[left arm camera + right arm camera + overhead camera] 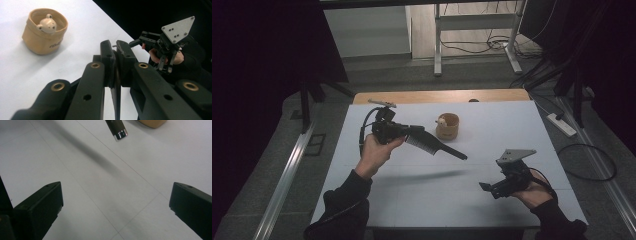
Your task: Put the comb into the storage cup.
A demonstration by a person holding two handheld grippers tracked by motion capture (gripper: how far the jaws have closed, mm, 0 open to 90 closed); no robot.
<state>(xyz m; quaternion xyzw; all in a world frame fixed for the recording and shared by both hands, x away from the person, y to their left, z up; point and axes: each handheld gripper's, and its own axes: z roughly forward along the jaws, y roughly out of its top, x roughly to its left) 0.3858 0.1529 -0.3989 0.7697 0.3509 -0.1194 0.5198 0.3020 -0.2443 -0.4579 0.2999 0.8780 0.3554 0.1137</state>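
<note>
High view: the left gripper is clamped on a black comb, held above the white table, its slim handle pointing to 4 o'clock. A tan cup stands at 1 o'clock of it; the right gripper hovers at 5 o'clock.

Left gripper view: jaws pinch the comb's thin flat spine.

Right gripper view: jaws spread wide, holding nothing; the comb's glossy tip at 12 o'clock.

Black comb, tan cup, white table.
</note>
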